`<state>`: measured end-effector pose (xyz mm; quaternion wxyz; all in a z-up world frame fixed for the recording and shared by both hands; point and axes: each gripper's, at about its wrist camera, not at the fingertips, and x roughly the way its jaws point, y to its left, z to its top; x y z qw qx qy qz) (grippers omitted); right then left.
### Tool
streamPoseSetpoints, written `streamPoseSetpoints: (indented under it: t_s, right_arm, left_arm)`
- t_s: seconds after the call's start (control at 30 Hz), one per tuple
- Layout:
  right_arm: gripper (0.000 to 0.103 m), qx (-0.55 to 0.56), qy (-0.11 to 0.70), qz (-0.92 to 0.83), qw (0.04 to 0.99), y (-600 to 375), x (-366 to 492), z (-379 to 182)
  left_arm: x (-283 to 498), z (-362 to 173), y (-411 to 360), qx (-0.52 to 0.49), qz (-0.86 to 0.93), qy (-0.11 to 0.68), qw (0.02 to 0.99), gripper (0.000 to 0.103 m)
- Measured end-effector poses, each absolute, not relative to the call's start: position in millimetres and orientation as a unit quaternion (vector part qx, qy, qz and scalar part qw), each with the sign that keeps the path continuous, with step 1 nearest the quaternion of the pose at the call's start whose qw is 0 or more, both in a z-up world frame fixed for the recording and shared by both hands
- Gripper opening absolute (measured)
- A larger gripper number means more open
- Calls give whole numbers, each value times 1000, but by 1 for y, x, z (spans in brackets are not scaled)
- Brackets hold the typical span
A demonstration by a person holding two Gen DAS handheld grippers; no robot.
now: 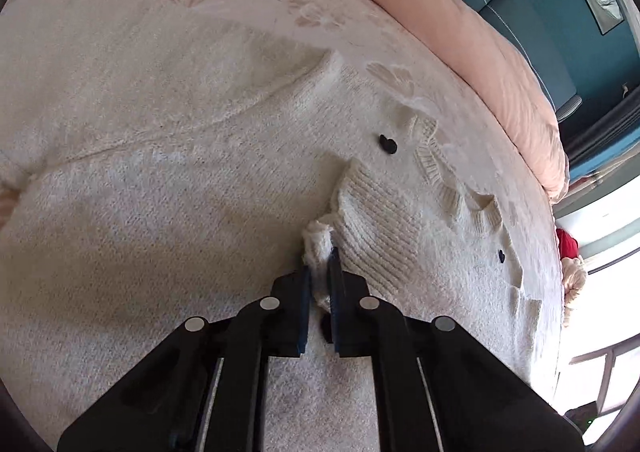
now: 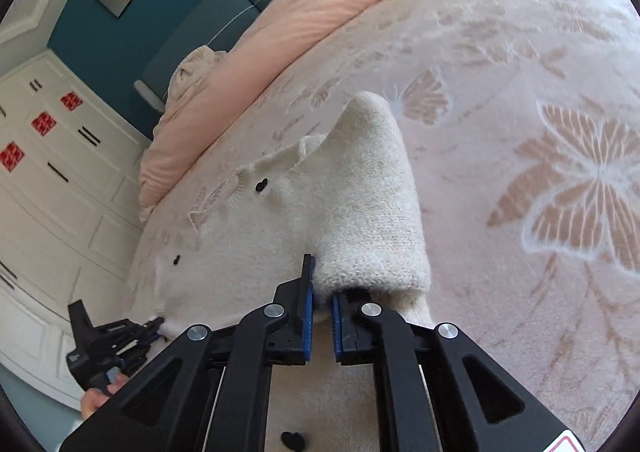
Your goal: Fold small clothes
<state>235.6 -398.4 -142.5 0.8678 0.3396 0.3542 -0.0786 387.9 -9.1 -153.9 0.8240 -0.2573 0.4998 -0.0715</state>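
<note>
— Where's the cardigan (image 1: pixel 224 188)?
— Spread on the bed (image 2: pixel 520 52), right under both tools. The left hand-held gripper (image 1: pixel 320 272) pinches a bunched bit of its edge; the right hand-held gripper (image 2: pixel 320 292) clamps the near end of a sleeve (image 2: pixel 372 188).
— Its look?
— Cream, fuzzy knit, ribbed scalloped trim, small black heart buttons (image 1: pixel 387 144).

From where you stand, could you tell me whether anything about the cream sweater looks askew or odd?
Yes: the cream knitted sweater with black heart buttons lies rumpled on the butterfly-patterned blanket. Its sleeve humps upward rather than lying flat, and the ribbed edge bunches where the left gripper pinches it.
</note>
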Motion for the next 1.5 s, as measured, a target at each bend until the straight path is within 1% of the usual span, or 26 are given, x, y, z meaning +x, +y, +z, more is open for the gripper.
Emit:
streamPoseSetpoints:
  t_s: [0.07, 0.1, 0.17, 0.2, 0.27, 0.3, 0.33, 0.37, 0.4, 0.5, 0.6, 0.7, 0.77, 0.8, 0.83, 0.87, 0.9, 0.97, 1.03, 1.13, 1.23, 1.3, 1.37, 1.4, 1.43, 1.5]
  right_arm:
    - [7, 333, 417, -84, 841, -401, 246, -167]
    - [5, 343, 400, -86, 846, -404, 241, -164]
    - [17, 327, 404, -103, 848, -399, 232, -145]
    - [19, 315, 401, -110, 853, -394, 225, -135]
    - [24, 288, 393, -111, 866, -377, 202, -116]
    - [26, 273, 393, -109, 871, -366, 191, -110]
    - [34, 257, 396, -108, 875, -354, 178, -104]
    - [38, 244, 402, -102, 877, -342, 166, -103]
    - [44, 230, 412, -95, 877, -329, 154, -102]
    - [45, 195, 446, -77, 870, -292, 119, -106]
    - [50, 205, 476, -63, 853, -266, 92, -115]
    - [51, 235, 507, -57, 827, -247, 78, -127]
    - [53, 237, 511, -63, 824, -239, 75, -124]
    - [53, 236, 512, -63, 823, -235, 76, -121]
    - [53, 235, 514, -61, 823, -232, 77, -118]
    - [53, 232, 514, -60, 824, -229, 78, -114]
    - [53, 227, 512, -59, 826, -227, 80, -110]
    - [56, 218, 506, -58, 832, -224, 81, -102]
    - [57, 219, 500, -58, 836, -225, 81, -98]
    - [57, 222, 494, -57, 839, -227, 82, -96]
    - [57, 240, 484, -58, 840, -232, 80, -95]
    - [57, 247, 476, -61, 842, -237, 77, -94]
    - [57, 249, 473, -67, 843, -243, 76, -94]
    - [57, 252, 473, -70, 841, -247, 75, -95]
    - [57, 255, 473, -74, 840, -252, 74, -96]
    - [57, 259, 470, -80, 840, -263, 73, -94]
  left_arm:
    - [386, -156, -8, -260, -69, 500, 823, 9]
    - [385, -156, -6, -268, -69, 500, 821, 9]
    - [382, -153, 3, -300, -75, 498, 810, 12]
    - [379, -149, 13, -322, -81, 491, 805, 17]
    - [363, -140, 45, -362, -79, 467, 803, 33]
    - [355, -136, 66, -380, -67, 453, 804, 48]
    - [348, -134, 91, -394, -45, 443, 804, 60]
    - [342, -133, 120, -405, -21, 434, 804, 63]
    - [336, -133, 153, -417, 6, 425, 803, 64]
    - [324, -132, 259, -441, 107, 396, 799, 64]
    - [319, -133, 357, -459, 203, 370, 782, 65]
    - [324, -147, 421, -505, 229, 356, 752, 65]
    - [331, -149, 435, -527, 234, 350, 738, 64]
    - [337, -147, 435, -521, 238, 352, 740, 59]
    - [346, -143, 434, -510, 234, 357, 746, 34]
    - [357, -141, 430, -499, 221, 375, 749, 16]
    - [366, -139, 425, -492, 213, 390, 749, 10]
    - [371, -114, 405, -470, 203, 374, 773, 10]
    - [380, -77, 368, -427, 162, 359, 814, 9]
    - [381, -13, 282, -362, 61, 334, 868, 9]
    - [373, 21, 170, -315, -61, 342, 883, 10]
    - [364, 19, 97, -298, -133, 367, 871, 14]
    - [350, -1, 32, -284, -183, 397, 853, 20]
    - [345, -16, 8, -280, -202, 412, 843, 36]
    - [336, -35, -13, -271, -207, 432, 835, 54]
    - [314, -69, -38, -269, -206, 462, 820, 56]
